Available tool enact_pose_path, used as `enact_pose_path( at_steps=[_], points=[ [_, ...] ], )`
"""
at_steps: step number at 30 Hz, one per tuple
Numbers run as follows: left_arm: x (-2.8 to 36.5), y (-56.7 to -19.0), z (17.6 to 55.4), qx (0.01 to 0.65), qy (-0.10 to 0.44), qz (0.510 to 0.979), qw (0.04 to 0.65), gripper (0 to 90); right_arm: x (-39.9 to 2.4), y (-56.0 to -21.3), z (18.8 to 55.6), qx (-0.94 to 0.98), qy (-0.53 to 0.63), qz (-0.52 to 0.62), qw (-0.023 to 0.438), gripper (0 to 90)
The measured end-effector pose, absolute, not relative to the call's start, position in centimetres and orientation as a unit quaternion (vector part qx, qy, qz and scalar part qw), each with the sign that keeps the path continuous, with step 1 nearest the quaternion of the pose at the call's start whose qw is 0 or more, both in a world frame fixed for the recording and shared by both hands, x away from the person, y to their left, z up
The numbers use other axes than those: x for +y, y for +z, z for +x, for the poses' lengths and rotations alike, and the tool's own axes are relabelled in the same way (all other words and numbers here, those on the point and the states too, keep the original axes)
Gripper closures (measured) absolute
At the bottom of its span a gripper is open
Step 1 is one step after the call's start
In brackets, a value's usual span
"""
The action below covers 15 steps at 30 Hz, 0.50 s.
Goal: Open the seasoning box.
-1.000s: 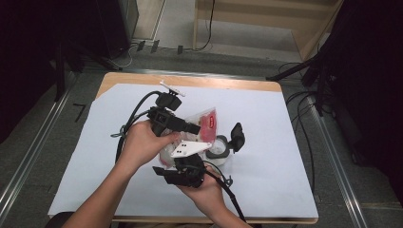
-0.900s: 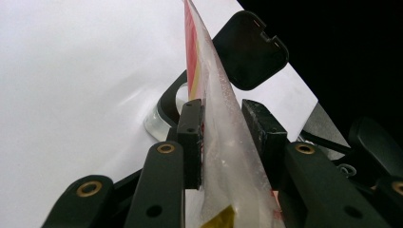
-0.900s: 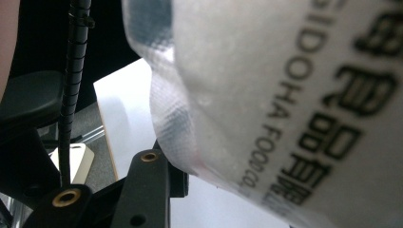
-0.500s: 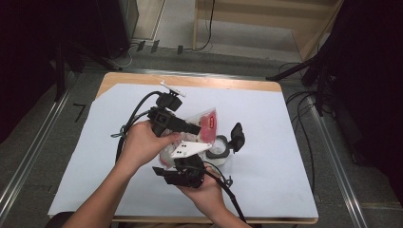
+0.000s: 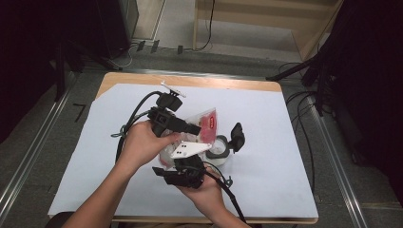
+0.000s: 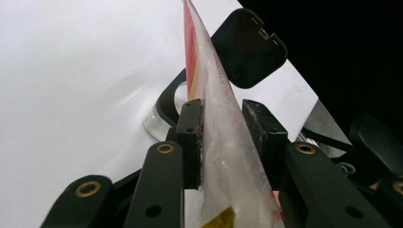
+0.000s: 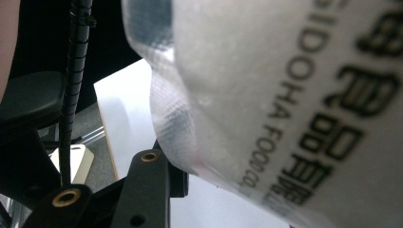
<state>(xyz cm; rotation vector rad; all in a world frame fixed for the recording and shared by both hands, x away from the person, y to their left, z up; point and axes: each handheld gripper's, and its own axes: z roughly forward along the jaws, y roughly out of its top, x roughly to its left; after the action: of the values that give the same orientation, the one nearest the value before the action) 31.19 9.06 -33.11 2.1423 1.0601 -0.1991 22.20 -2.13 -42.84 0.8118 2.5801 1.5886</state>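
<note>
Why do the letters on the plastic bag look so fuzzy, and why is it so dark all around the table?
In the right gripper view the bag sits so close to the camera that its black letters blur. In the left gripper view the bag's edge between the jaws looks sharper, while the white sheet behind is washed out bright. In the high view light falls on the table; the sides stay black.

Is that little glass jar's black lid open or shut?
Open. The lid stands flipped up beside the jar; in the left gripper view it hangs clear of the rim.
</note>
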Motion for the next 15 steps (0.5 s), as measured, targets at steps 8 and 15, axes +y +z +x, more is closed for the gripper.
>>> enact_pose_path(
  at_steps=[8, 15],
  points=[
    [9.04, -33.1, 31.17, 0.411, -0.077, 0.833, 0.363, 70.4, -2.11, -42.83, 22.16, 0.823, 0.506, 0.259, 0.002, 63.7],
    [9.05, -33.1, 31.16, 0.411, -0.077, 0.833, 0.362, 70.4, -2.06, -42.85, 22.15, 0.823, 0.506, 0.259, 0.002, 63.7]
  ],
)
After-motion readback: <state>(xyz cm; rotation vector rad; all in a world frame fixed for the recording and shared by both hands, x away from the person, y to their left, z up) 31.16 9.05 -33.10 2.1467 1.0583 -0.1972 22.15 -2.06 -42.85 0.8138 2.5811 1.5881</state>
